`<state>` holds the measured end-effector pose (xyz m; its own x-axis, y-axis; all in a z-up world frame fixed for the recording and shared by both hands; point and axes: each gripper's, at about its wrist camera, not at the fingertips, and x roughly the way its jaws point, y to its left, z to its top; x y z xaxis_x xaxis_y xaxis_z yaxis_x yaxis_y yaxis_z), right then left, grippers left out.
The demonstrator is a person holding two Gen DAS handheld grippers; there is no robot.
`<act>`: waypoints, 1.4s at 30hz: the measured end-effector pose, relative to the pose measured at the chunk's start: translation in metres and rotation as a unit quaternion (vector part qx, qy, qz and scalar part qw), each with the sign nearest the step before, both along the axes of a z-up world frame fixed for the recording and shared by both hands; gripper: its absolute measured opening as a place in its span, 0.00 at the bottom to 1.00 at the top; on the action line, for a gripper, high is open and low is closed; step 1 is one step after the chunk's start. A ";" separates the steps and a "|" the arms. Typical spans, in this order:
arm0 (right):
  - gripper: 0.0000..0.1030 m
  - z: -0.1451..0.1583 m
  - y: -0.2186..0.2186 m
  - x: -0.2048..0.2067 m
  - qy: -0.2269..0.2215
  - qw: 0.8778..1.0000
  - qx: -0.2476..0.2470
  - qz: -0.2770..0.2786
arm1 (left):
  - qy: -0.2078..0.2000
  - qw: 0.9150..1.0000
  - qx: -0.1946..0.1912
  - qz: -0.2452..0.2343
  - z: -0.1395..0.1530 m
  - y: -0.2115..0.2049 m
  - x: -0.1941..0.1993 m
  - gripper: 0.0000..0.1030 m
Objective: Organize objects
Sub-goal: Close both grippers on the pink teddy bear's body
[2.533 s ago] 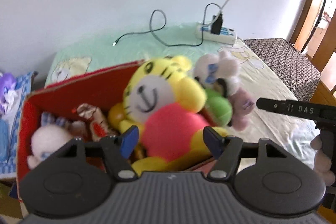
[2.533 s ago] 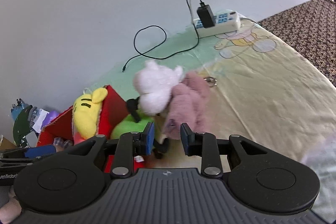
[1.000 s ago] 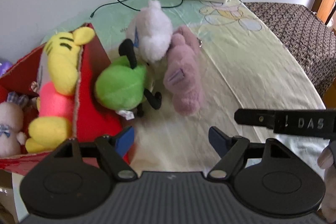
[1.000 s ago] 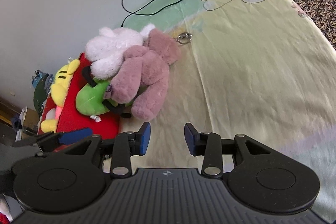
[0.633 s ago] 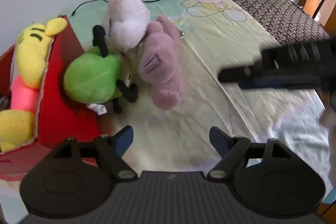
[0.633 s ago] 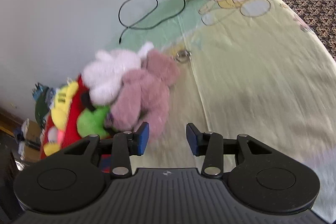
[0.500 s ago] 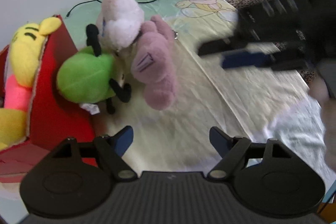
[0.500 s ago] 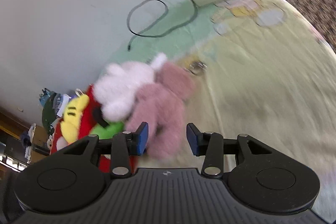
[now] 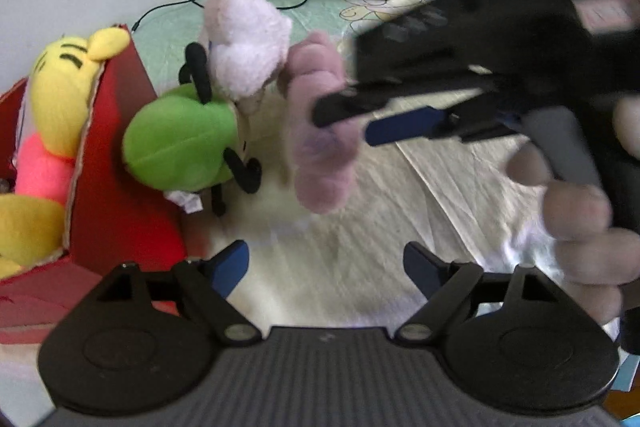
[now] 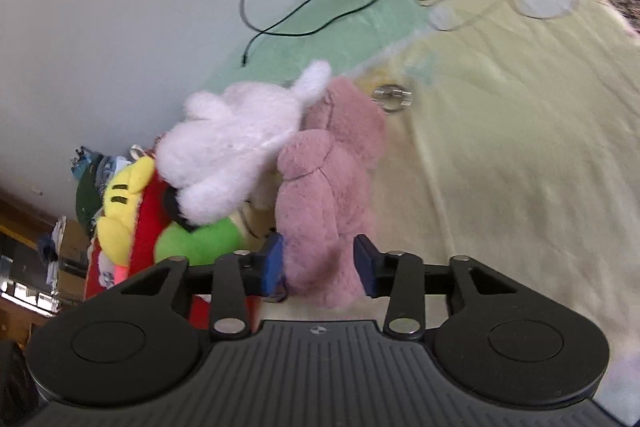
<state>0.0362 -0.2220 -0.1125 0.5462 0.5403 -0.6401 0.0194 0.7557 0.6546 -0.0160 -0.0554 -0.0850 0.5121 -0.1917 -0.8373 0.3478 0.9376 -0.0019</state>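
Closing my right tongs on the pink plush beside the box

Left wrist view: my left gripper (image 9: 326, 265) hangs empty over the bedsheet (image 9: 360, 251), jaws opening, nothing between them, staying clear while my right gripper (image 9: 356, 117) reaches across to the pink plush toy (image 9: 320, 147); the green plush (image 9: 180, 143) leans on the red box (image 9: 116, 155).

Right wrist view: my right gripper (image 10: 320, 263) straddles the pink plush toy's (image 10: 324, 195) lower end, jaws closing, pads not yet clamped, I judge, to lift it boxward.

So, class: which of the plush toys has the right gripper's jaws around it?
The mauve-pink plush toy: its lower end sits between the closing jaws of the right gripper. The white plush and green plush lie further left, beside the red box.
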 end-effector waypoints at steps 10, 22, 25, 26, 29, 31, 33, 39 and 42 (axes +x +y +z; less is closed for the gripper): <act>0.23 -0.018 -0.038 -0.037 0.024 0.997 -0.029 -0.064 | -0.004 0.999 -0.017 -0.028 0.006 -0.016 0.008 0.83; 0.44 -0.011 -0.046 -0.032 0.002 0.997 -0.010 -0.073 | 0.002 0.999 -0.035 -0.036 -0.003 -0.037 0.038 0.75; 0.44 -0.017 -0.033 -0.022 0.002 0.999 -0.012 -0.049 | -0.003 0.999 -0.034 -0.036 -0.002 -0.036 0.037 0.75; 0.45 -0.020 -0.029 -0.019 0.006 0.999 -0.018 -0.048 | -0.002 0.999 -0.034 -0.035 -0.002 -0.035 0.038 0.75; 0.37 -0.025 -0.021 -0.015 0.011 0.999 -0.011 -0.032 | 0.000 0.999 -0.034 -0.033 -0.001 -0.032 0.037 0.75; 0.31 -0.024 -0.016 -0.016 0.009 0.999 -0.024 -0.026 | 0.002 0.999 -0.034 -0.030 0.000 -0.027 0.035 0.75; 0.30 -0.022 -0.017 -0.020 0.007 0.999 -0.023 -0.024 | 0.008 0.999 -0.040 -0.027 0.001 -0.022 0.035 0.75; 0.30 -0.013 -0.025 -0.052 0.002 1.000 -0.029 0.007 | 0.026 0.996 -0.071 -0.040 0.008 -0.002 0.022 0.76; 0.30 -0.013 -0.025 -0.074 0.010 0.999 -0.031 0.026 | 0.038 0.994 -0.091 -0.057 0.011 0.004 0.012 0.76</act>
<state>-0.0377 -0.2473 -0.1254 0.5054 0.5269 -0.6833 -0.0081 0.7947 0.6069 -0.0039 -0.0515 -0.0736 0.4153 -0.3962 -0.8189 0.4445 0.8738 -0.1973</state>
